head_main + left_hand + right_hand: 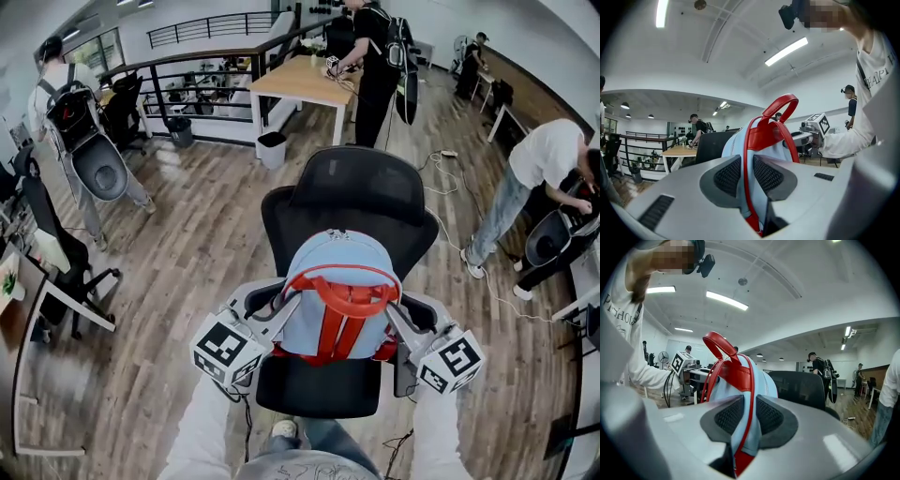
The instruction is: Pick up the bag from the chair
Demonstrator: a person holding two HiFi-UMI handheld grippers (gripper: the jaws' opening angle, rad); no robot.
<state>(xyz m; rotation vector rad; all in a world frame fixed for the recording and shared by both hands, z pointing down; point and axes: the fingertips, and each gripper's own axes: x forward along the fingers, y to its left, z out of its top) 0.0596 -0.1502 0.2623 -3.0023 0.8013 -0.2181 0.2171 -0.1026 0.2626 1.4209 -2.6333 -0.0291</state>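
Note:
A light blue backpack with red straps and a red top handle hangs above the seat of a black office chair. My left gripper is shut on the bag's left edge, its pads pinching blue fabric and red trim. My right gripper is shut on the bag's right edge in the same way. In each gripper view the bag rises between the jaws, with the other gripper's marker cube beyond it. The chair back stands behind the bag.
Wooden floor all round. A wooden table with a person standing at it is far ahead, a bin beside it. Black railings run at the back left. Other people stand at left and right, and cables trail on the floor.

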